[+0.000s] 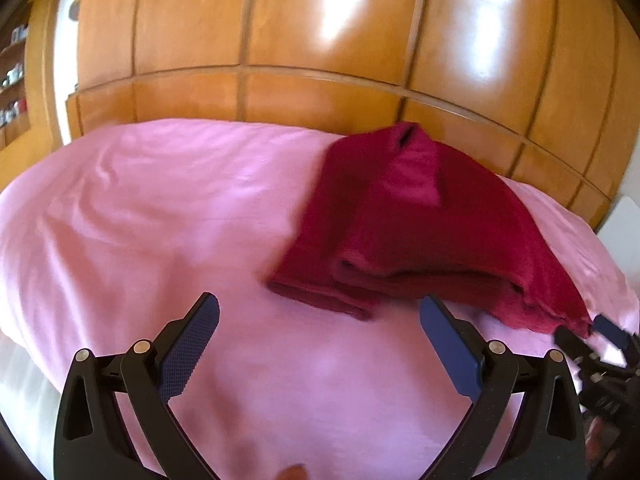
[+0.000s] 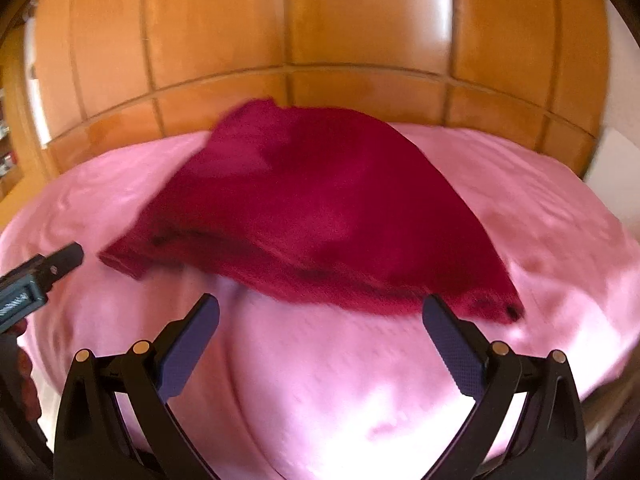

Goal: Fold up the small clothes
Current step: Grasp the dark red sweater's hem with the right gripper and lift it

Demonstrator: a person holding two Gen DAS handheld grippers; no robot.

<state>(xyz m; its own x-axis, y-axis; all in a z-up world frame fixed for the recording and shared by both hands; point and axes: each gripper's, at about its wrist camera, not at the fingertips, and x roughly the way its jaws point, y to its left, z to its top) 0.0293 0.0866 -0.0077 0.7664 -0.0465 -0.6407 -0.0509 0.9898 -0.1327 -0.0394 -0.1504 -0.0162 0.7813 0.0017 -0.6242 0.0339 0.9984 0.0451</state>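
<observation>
Left wrist view shows the left gripper [image 1: 320, 312] spread wide with nothing in it, over the pink sheet [image 1: 160, 208]. A folded red garment [image 1: 420, 232] lies at 1 o'clock, its near edge just past the fingertips. Bare sheet stretches toward 10 o'clock. Right wrist view shows the right gripper [image 2: 320, 312] spread wide and holding nothing too, the garment's edge at 12 o'clock. A wooden wardrobe [image 2: 320, 20] stands behind.
</observation>
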